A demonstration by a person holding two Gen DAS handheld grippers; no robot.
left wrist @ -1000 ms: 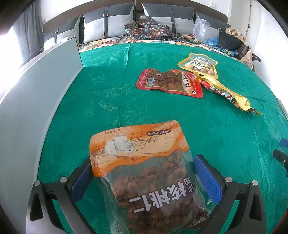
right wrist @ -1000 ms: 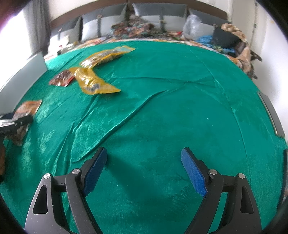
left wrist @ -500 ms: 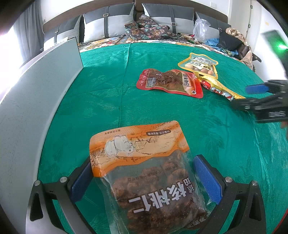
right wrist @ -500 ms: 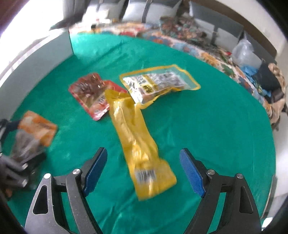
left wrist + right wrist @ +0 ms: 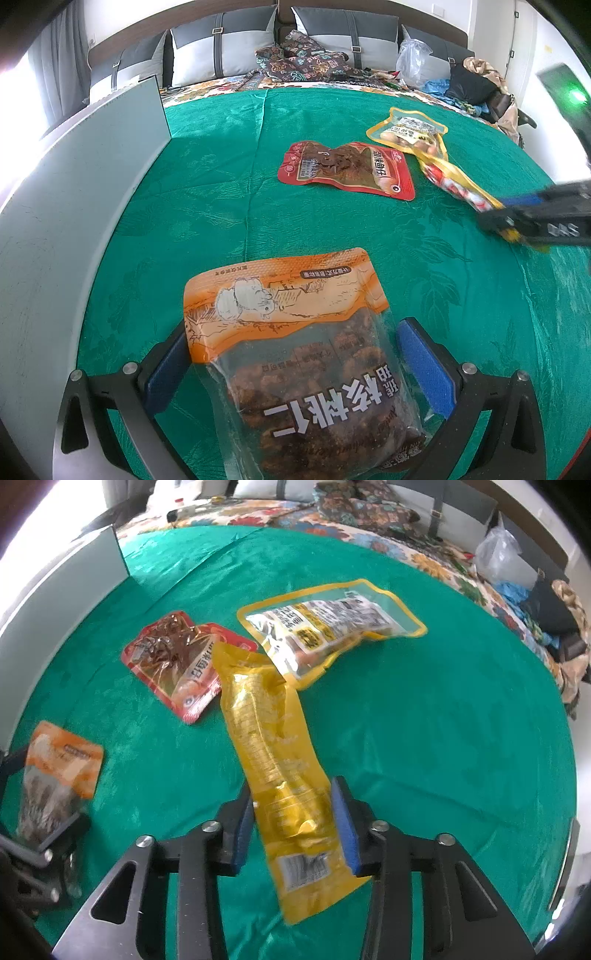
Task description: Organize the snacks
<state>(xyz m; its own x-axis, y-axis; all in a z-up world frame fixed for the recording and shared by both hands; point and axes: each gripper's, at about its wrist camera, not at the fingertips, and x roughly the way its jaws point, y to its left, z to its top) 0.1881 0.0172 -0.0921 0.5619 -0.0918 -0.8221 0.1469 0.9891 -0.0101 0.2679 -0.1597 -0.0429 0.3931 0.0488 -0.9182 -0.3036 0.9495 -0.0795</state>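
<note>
My left gripper (image 5: pixel 295 354) is open around an orange-topped bag of walnut snacks (image 5: pixel 295 354) that lies flat on the green cloth; the bag also shows in the right wrist view (image 5: pixel 55 775). My right gripper (image 5: pixel 293 823) has closed on the near end of a long yellow packet (image 5: pixel 273 746), its blue pads pressing both sides. In the left wrist view the right gripper (image 5: pixel 517 218) sits at the far right on that packet (image 5: pixel 454 184). A red fish-snack pouch (image 5: pixel 347 170) (image 5: pixel 177 661) and a yellow-rimmed clear pouch (image 5: pixel 406 129) (image 5: pixel 332 624) lie beyond.
A grey upright panel (image 5: pixel 74 206) (image 5: pixel 55 587) borders the left side of the green cloth (image 5: pixel 221 184). Pillows, patterned fabric and bags (image 5: pixel 413 62) lie at the far edge of the bed.
My right gripper has swung from bare cloth over to the yellow packet and narrowed its jaws onto it. My left gripper and the walnut bag have not moved.
</note>
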